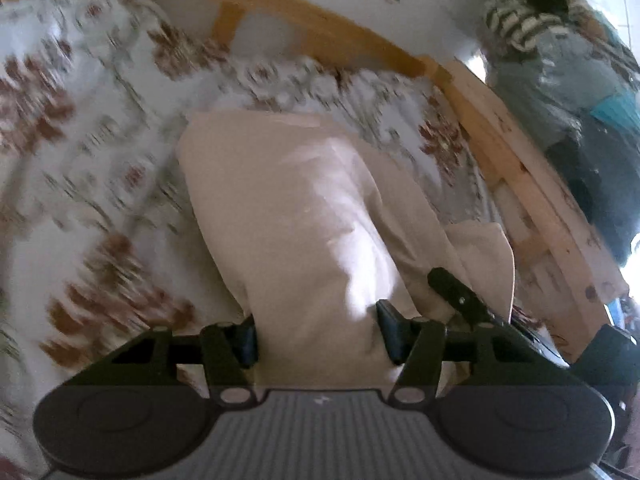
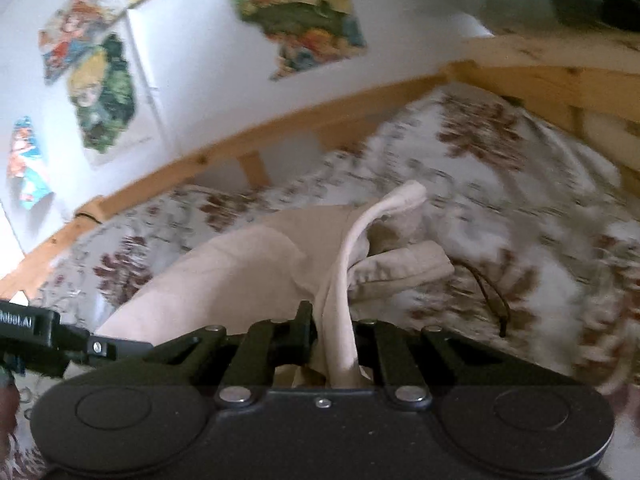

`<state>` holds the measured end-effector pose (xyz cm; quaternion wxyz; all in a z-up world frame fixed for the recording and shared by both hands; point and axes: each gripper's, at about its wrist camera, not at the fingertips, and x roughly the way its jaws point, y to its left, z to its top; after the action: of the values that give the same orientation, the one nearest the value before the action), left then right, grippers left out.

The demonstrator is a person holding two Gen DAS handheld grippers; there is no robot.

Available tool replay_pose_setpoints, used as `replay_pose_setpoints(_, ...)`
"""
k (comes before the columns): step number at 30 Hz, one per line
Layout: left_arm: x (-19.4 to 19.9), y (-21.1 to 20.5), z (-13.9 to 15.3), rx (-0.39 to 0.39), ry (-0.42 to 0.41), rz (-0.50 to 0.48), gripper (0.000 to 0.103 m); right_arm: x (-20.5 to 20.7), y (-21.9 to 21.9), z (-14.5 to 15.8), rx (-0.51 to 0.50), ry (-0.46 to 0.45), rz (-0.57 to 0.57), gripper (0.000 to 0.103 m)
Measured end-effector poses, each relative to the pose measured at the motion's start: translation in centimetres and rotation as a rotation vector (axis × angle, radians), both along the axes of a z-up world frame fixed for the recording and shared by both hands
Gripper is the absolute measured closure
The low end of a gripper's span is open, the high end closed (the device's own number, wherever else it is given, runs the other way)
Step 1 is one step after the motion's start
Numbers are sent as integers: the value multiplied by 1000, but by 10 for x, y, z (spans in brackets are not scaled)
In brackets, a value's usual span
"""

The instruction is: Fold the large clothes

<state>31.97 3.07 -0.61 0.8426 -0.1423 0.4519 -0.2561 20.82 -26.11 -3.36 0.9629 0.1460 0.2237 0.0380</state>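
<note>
A large beige garment (image 1: 300, 200) lies stretched over a floral bedspread (image 1: 100, 140). My left gripper (image 1: 318, 336) is shut on a thick bunch of its near end, and the cloth fills the gap between the two fingers. In the right wrist view my right gripper (image 2: 332, 320) is shut on a narrow folded edge of the same beige garment (image 2: 240, 264), with a hemmed band curling up past the fingers. A finger of the right gripper (image 1: 456, 292) shows just right of the left one. Both views are blurred.
A wooden bed frame (image 1: 320, 28) runs round the far and right sides of the bed. Piled clothes (image 1: 560, 60) sit beyond the rail on the right. Colourful posters (image 2: 100, 92) hang on the white wall. A dark cord (image 2: 492, 292) lies on the floral bedspread (image 2: 500, 184).
</note>
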Motion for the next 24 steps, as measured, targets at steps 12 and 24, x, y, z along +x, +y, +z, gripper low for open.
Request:
replay_pose_setpoints(12, 32, 67, -77, 5, 94, 68, 28, 71, 52, -61, -96, 68, 126, 81)
replay_pose_setpoints(24, 1, 58, -45, 177, -42, 96, 11, 52, 42, -58, -90, 103, 61, 43)
